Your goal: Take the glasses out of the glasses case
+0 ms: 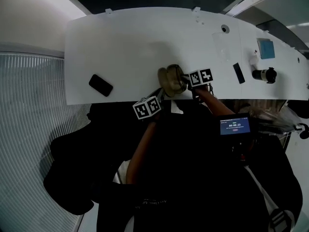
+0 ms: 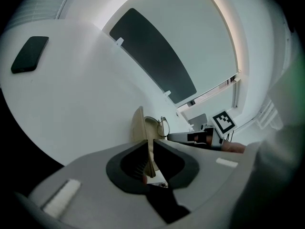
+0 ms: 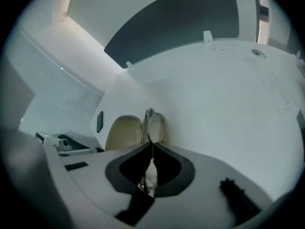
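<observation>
The right gripper [image 3: 151,146] hides the near part of the glasses [image 3: 149,120]; print on the small screen [image 1: 234,126] is unreadably small.

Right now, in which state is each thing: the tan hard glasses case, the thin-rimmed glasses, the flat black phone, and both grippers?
tan hard glasses case: open, lid raised.
thin-rimmed glasses: standing on edge at the open case, pinched at the frame.
flat black phone: lying flat on the white table, screen dark.
left gripper: shut on the case's edge.
right gripper: shut on the glasses.
</observation>
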Motion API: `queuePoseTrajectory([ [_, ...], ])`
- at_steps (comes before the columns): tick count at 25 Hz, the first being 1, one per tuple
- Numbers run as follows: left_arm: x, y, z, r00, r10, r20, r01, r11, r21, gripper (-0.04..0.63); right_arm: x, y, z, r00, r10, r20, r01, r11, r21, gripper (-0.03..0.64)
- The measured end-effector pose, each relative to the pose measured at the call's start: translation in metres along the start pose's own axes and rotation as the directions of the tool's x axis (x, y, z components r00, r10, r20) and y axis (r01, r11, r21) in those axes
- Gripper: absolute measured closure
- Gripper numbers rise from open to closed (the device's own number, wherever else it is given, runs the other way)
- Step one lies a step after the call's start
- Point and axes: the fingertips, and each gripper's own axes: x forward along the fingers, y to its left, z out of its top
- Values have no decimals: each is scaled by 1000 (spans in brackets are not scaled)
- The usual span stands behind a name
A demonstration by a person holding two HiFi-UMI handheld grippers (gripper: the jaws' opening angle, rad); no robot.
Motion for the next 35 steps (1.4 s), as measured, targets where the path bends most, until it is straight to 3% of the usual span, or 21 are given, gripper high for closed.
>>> queuePoseTrajectory([
  [4,-1,2,3,1000,20,-6,-20,1000,8,551,-29,2,7,993,76,90,-82,995,64,591],
  [9,1,4,0,999,44,-24,-43,999,19,548,-76,-10,19,965,153,213,-186,972,145,591],
  [13,-3,13,6,997,76,-19,-75,997,20,546,-91,-50,19,973,86,212,-116,984,134,590],
  [18,-16,26,11,992,119,34,-119,993,-6,541,-81,-95,5,992,-63,109,62,998,14,591],
  [22,-16,30,10,991,128,41,-127,992,-20,535,-69,-115,-5,989,-141,42,143,988,-61,591],
  [31,-15,34,9,991,127,30,-126,991,-40,531,-45,-115,-19,985,-170,2,170,981,-90,588],
  [35,-16,41,16,990,136,29,-134,990,-43,531,-32,-106,-18,990,-133,40,135,990,-30,581],
])
